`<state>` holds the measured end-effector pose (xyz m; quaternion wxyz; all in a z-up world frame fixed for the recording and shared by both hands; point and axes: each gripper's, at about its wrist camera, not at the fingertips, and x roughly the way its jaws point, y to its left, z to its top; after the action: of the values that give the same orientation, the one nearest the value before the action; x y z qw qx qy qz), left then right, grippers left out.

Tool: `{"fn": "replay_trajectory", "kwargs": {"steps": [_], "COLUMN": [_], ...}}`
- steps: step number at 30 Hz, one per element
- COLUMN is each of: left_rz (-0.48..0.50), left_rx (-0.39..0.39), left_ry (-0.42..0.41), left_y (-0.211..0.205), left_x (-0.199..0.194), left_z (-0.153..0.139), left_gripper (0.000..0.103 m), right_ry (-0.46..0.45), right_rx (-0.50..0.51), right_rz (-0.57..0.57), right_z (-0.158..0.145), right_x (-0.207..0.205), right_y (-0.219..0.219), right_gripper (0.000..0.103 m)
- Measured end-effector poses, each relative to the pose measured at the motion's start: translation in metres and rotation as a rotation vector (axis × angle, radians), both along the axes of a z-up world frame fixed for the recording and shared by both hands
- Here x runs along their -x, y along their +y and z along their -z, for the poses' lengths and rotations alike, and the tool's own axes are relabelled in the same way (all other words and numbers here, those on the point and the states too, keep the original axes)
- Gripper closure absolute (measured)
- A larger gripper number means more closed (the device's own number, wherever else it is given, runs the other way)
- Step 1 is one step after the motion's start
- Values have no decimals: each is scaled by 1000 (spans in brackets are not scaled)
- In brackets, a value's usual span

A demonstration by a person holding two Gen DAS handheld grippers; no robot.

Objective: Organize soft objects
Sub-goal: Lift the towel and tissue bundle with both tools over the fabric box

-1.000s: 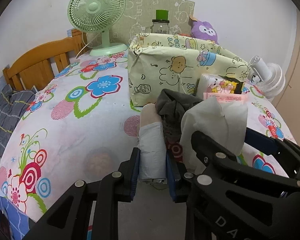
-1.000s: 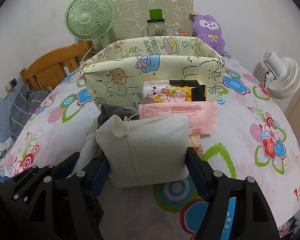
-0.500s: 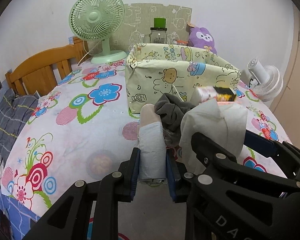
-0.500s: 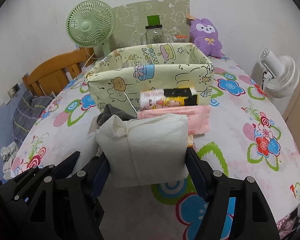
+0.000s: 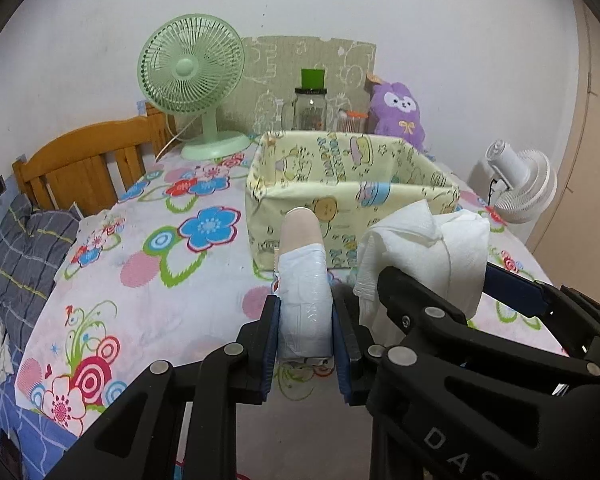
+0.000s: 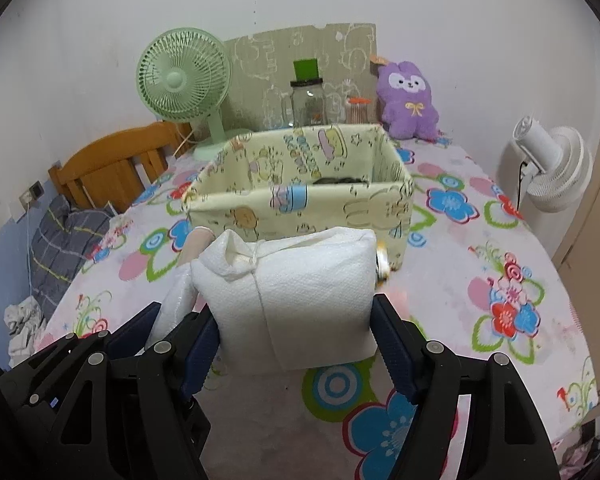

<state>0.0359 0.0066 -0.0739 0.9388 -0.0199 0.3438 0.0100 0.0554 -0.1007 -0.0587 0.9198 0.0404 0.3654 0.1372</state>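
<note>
My left gripper [image 5: 305, 340] is shut on a rolled pale stocking in a clear plastic sleeve [image 5: 303, 300], held up above the flowered table. My right gripper [image 6: 296, 344] is shut on a white pack of paper tissues [image 6: 296, 300], also lifted; the pack shows in the left wrist view [image 5: 424, 256] just right of the stocking. Beyond both stands the yellow cartoon-print fabric basket [image 6: 300, 204], open at the top, with something dark inside at the back [image 6: 340, 179]. The left gripper [image 6: 168, 344] and its stocking [image 6: 194, 244] show at the left of the right wrist view.
A green desk fan [image 5: 192, 76], a glass jar [image 5: 310, 110] and a purple plush [image 5: 396, 114] stand at the back by the wall. A white fan [image 6: 552, 168] is at the right edge. A wooden chair [image 5: 84, 168] with grey cloth stands at the left.
Both grippers have risen and tilted up with their loads. The items in front of the basket have dropped out of sight, and the basket's inside now shows.
</note>
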Motion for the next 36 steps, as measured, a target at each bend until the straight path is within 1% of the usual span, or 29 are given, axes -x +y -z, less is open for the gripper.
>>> {"fn": "replay_trajectory", "kwargs": {"steps": [23,36], "left_rz": [29,34], "left_rx": [3,-2], "left_ry": [-89,-117], "left_y": [-14,-26], "left_x": [-4,-15], "left_z": [-53,-74], "left_gripper": [79,79], "right_ry": [-82,-109], "right_rx": [-2,-13], "right_rz": [33,44], "right_z": [-56,-77], "right_x": [-5,-12], "right_y": [-17,-30], "right_gripper": [27,27]}}
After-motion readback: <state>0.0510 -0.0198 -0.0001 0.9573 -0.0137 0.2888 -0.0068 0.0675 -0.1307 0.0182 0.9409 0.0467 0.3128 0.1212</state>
